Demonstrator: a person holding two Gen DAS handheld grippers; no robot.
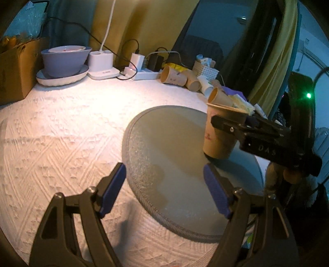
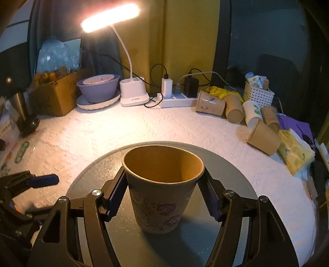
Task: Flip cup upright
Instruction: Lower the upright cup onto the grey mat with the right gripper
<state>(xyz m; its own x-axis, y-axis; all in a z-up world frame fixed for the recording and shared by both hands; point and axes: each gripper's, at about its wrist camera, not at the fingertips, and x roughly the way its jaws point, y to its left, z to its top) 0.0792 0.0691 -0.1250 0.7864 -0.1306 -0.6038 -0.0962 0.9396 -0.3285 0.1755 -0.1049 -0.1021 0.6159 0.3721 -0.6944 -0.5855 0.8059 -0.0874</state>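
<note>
From the left wrist view, the left tool [image 1: 164, 191] hangs with its blue-padded fingers [image 1: 114, 190] spread wide and nothing between them, over the near edge of a round grey disc [image 1: 164, 147] that lies on the white textured cover of the desk [image 1: 61, 127]. At the far right of the disc the paper cup [image 1: 223, 131] stands mouth up, its base on or just above the disc, and the right tool [image 1: 232, 127] reaches in from the right and pinches it just below the rim. Behind it, loose paper cups [image 1: 174, 77] lie on their sides near a white basket [image 1: 205, 69], and at the back left a grey bowl [image 1: 64, 59] sits in a white dish beside a cardboard box [image 1: 14, 67]. From the right wrist view, the right tool [image 2: 163, 197] has its ribbed fingers [image 2: 116, 197] pressed against both sides of the cup [image 2: 162, 195], which is upright with its open mouth toward the camera and printed cartoon figures on its wall. The disc [image 2: 226, 168] fills the foreground, the left tool's blue finger [image 2: 44, 180] shows at the left edge, and a lit desk lamp [image 2: 111, 16] glows above a power strip [image 2: 176, 100].
</note>
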